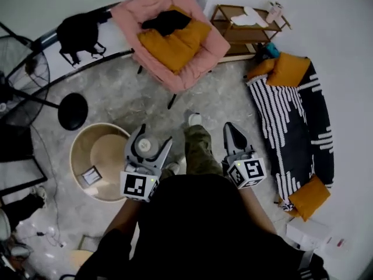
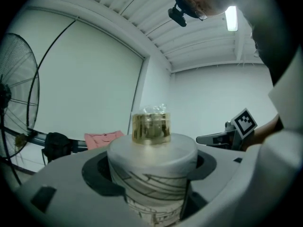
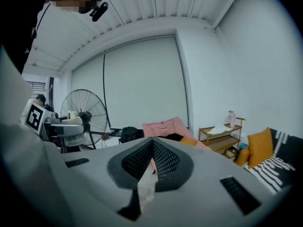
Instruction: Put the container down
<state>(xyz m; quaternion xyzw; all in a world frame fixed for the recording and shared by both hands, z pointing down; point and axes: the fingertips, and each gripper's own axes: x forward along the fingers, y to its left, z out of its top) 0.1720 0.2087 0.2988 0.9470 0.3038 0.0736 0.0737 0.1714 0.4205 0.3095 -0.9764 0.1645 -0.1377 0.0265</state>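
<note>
The container (image 2: 151, 162) runs off the left gripper view's bottom edge, base unseen; the fan (image 2: 19, 103) is cut at left

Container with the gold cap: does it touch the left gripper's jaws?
Touching. The left gripper view shows the container held between the jaws of the left gripper, both pressed against its white body.

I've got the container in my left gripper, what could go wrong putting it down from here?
1. The container is tall and stands upright in the left gripper, seemingly well above the floor. Opening the jaws before its base rests on something would likely drop or topple it.
2. The round table lies off to the left, not squarely below. A base landing on its rim or on the card could tip over.
</note>
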